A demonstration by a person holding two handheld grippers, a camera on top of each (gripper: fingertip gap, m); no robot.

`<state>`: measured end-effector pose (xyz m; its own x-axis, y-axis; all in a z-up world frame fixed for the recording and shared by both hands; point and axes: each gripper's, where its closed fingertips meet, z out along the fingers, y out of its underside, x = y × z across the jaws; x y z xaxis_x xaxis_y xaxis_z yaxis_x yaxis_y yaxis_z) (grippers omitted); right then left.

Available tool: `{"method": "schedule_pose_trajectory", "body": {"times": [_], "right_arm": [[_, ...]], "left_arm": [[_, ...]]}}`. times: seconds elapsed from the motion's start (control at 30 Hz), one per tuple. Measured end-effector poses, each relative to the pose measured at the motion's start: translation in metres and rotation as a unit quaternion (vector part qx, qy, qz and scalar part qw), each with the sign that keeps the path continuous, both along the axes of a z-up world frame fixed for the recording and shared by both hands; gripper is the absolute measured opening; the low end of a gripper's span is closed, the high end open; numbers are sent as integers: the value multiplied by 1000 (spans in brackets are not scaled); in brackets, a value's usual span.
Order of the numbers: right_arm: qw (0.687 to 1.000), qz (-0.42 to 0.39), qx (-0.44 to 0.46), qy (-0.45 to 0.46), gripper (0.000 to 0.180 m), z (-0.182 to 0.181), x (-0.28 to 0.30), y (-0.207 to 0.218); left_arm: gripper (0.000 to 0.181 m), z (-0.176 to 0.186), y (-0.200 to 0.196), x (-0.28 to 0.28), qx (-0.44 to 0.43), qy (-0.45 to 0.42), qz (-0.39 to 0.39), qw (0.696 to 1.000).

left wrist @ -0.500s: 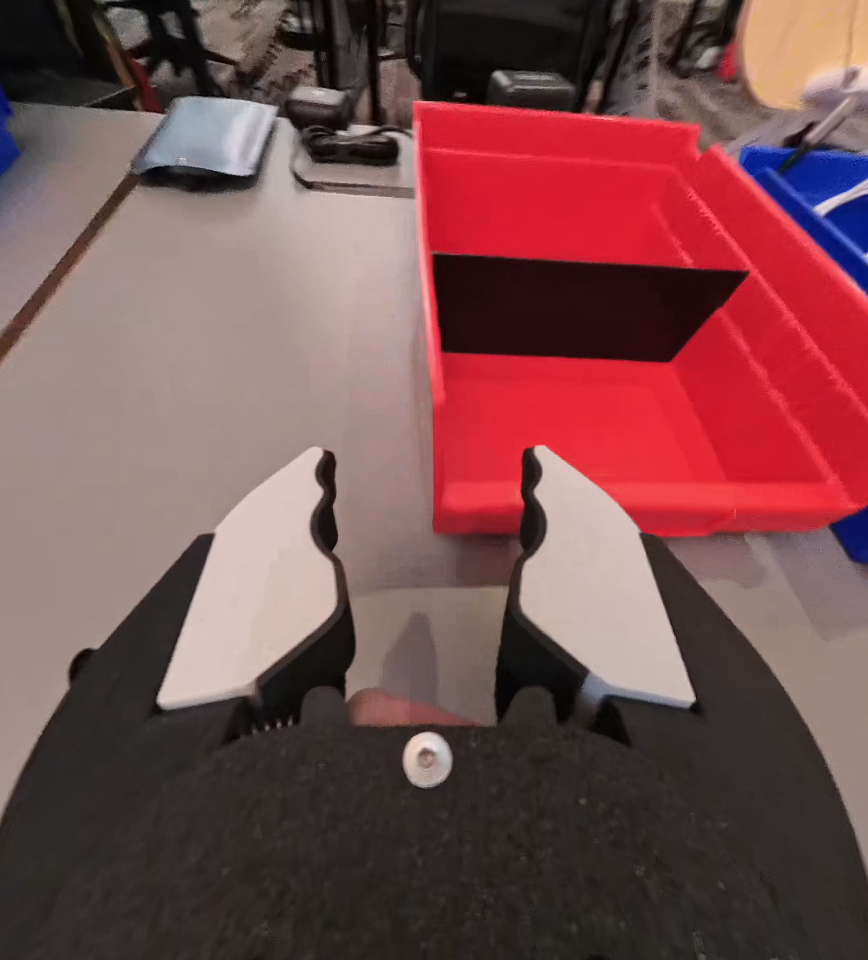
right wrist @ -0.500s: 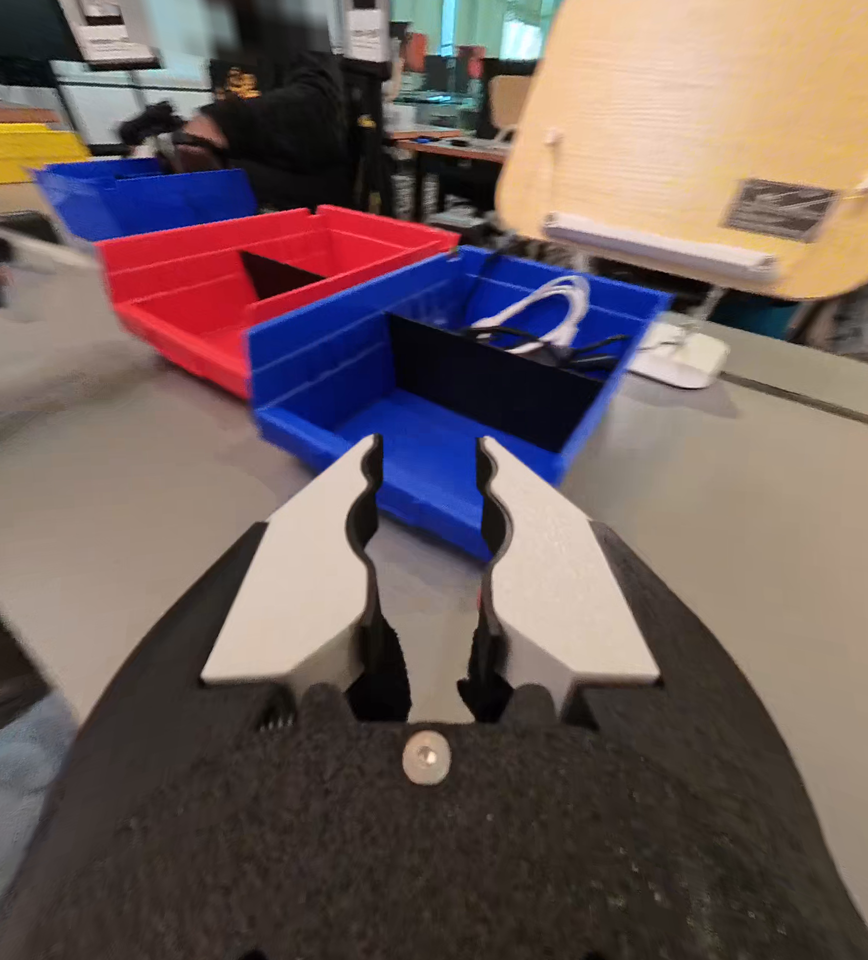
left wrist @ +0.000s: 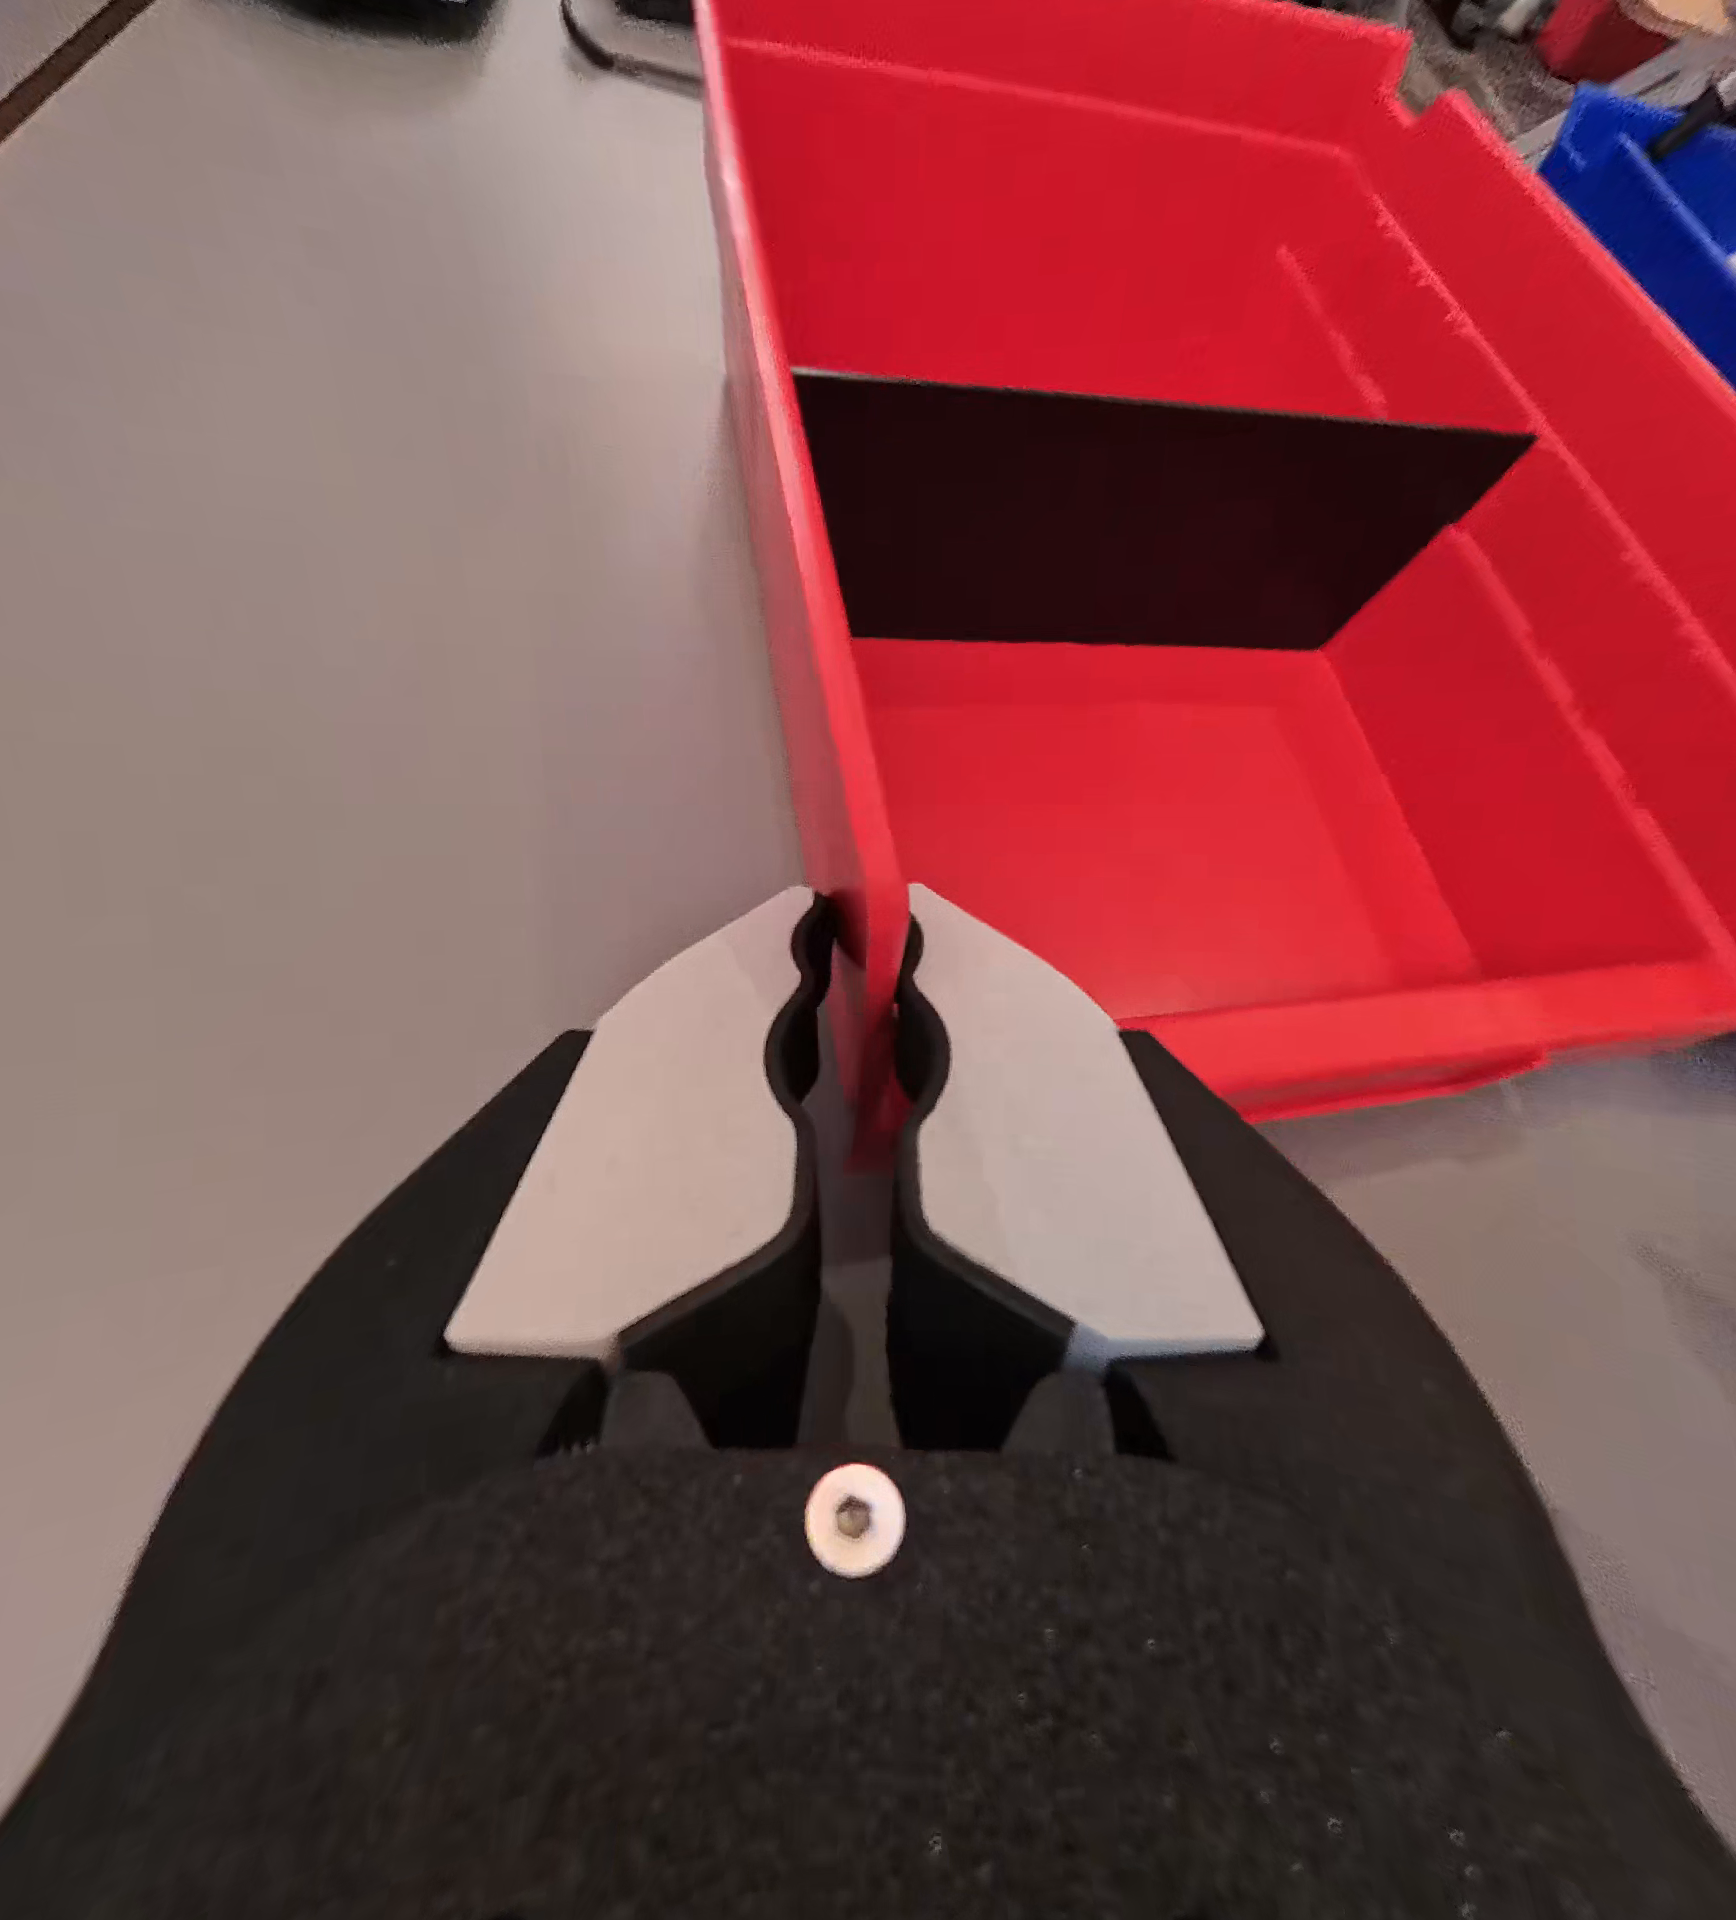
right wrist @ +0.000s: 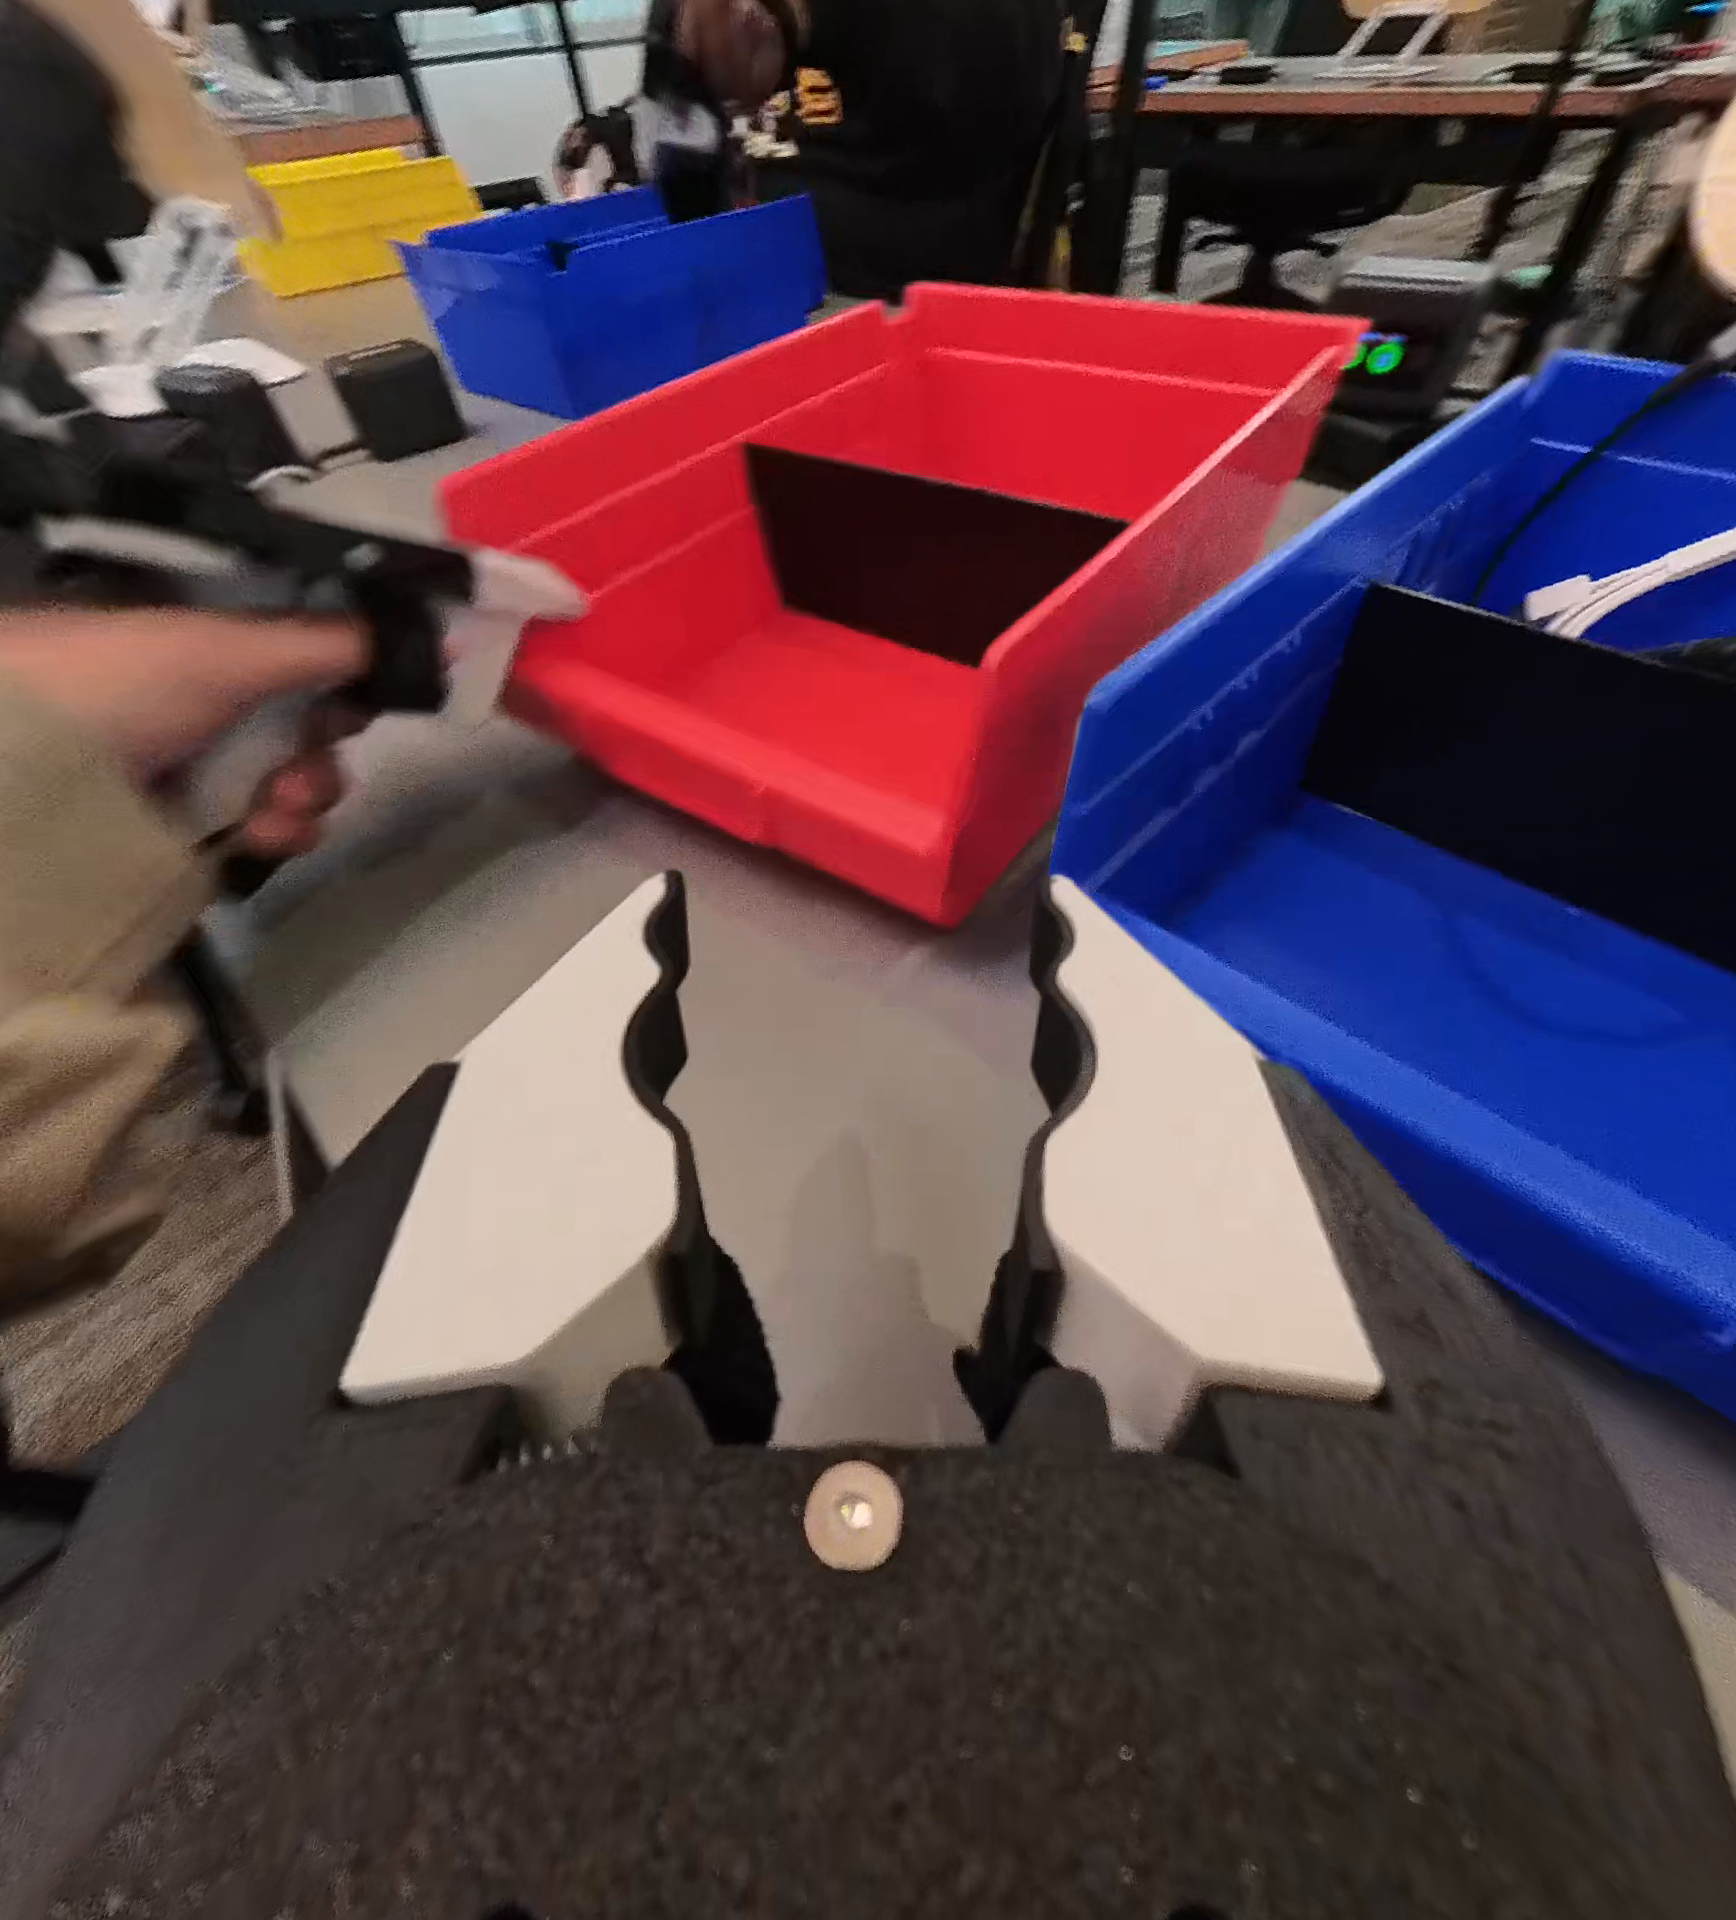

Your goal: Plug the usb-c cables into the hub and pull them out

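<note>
Left wrist view shows the left claw (left wrist: 866,940), wide open and short of the bin half a second ago, now closed on the near left corner wall of the red bin (left wrist: 1134,831), apparently to shift it. Right wrist view has the right claw (right wrist: 859,914) spread wider than before, empty over the grey worktop (right wrist: 843,1039). No hub is visible; white cables (right wrist: 1653,577) lie behind the black divider (right wrist: 1570,769) in the blue bin (right wrist: 1466,987), so plugging has not begun. That divider and the bin's walls fence the cables in.
</note>
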<state>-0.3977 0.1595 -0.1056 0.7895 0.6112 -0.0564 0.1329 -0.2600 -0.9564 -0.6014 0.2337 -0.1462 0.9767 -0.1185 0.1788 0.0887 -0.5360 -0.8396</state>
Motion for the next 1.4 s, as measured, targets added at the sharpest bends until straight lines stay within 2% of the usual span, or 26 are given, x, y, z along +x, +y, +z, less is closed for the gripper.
{"method": "schedule_pose_trajectory", "body": {"times": [0.07, 0.13, 0.2, 0.27, 0.33, 0.47, 0.63, 0.77, 0.87, 1.0, 1.1, 1.17, 1.23, 1.4], "right_arm": [[1000, -30, 4, -7, 64, -3, -11, 14], [998, -63, -14, -23, 40, -13, -18, 28], [996, -60, -33, -57, 25, -28, -26, 32], [994, -76, -41, -69, 15, -32, -27, 32], [989, -98, -4, -110, 8, -26, -24, 30], [987, -126, 56, -78, 5, 19, -10, 25], [970, -172, 169, -35, 5, 112, 46, 25], [944, -241, 223, -24, 6, 176, 138, 32], [923, -314, 218, -37, 5, 193, 231, 40], [908, -395, 132, -41, 4, 160, 366, 54], [908, -408, 72, -62, 4, 99, 461, 60], [918, -394, 33, -37, 4, 55, 509, 54], [918, -396, 15, 6, 3, 26, 545, 45], [929, -367, -44, -28, 3, -26, 560, 43]], "left_arm": [[8, 0, -25, -1, -7, -6, 19, 1000], [7, 0, -44, -3, -4, -7, 34, 999], [6, 1, -61, -5, 0, 9, 43, 999], [5, 7, -75, -6, 15, 39, 57, 998], [4, 18, -88, -5, 37, 58, 76, 995], [3, 59, -100, 11, 98, 107, 89, 985], [3, 151, -81, 68, 218, 130, 55, 966], [4, 209, -37, 162, 274, 128, -48, 952], [4, 214, 1, 258, 254, 146, -135, 947], [4, 189, 30, 396, 205, 145, -208, 946], [4, 144, 34, 487, 189, 200, -230, 933], [5, 107, 22, 533, 174, 223, -245, 927], [7, 72, 7, 563, 165, 220, -262, 925], [9, 18, -4, 573, 164, 210, -254, 930]]}}
